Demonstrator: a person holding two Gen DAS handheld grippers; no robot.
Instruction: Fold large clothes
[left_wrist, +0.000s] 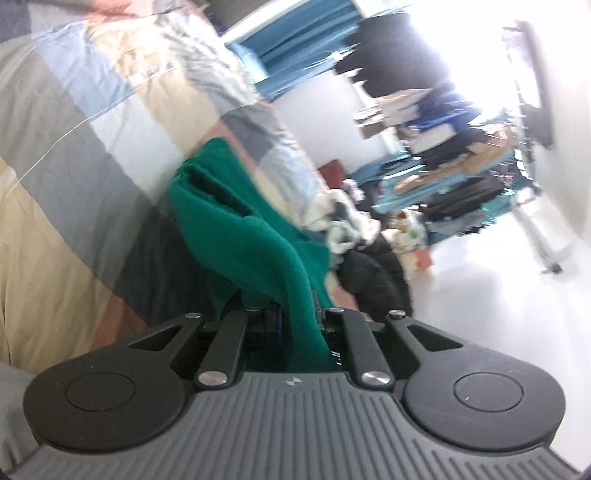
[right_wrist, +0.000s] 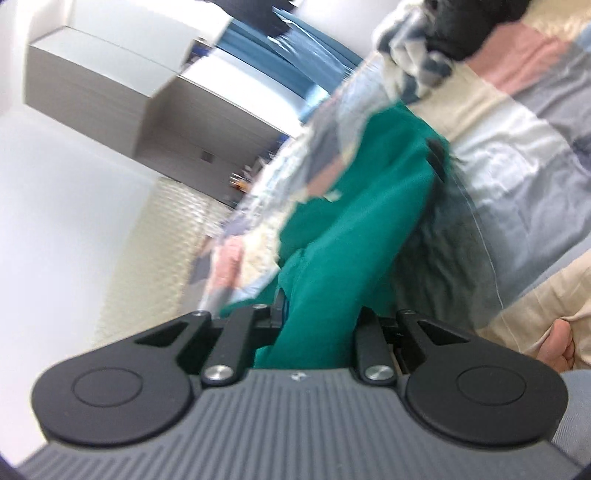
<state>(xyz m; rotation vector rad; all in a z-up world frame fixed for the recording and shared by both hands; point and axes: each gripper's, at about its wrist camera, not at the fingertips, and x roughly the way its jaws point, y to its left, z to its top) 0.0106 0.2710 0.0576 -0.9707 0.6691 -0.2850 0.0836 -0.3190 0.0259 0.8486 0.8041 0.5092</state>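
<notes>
Both my wrist views are blurred and tilted. My left gripper (left_wrist: 295, 306) is nearly closed, pads pinched on the green garment (left_wrist: 236, 218); fabric runs up from betw. the fingers and away over the patchwork bedspread (left_wrist: 74, 155), which fills the left side of that view. My right gripper (right_wrist: 317, 314) is likewise almost shut, clamped on another part of the same green garment (right_wrist: 351, 229), cloth bunched betw. the jaws and stretching to the far side over the bedspread (right_wrist: 517, 155). So the garment hangs betw. both tongs, its far part near or on the bed; can't tell which.

Writing: only a small emblem on each gripper body, near edge; too small to read. No brand or label legible on the garment.

Right of left view: a cluttered clothes rack (left_wrist: 461, 177), a dark heap (left_wrist: 376, 273) near it on the floor. Left of right view: white cabinets (right_wrist: 110, 85).
</notes>
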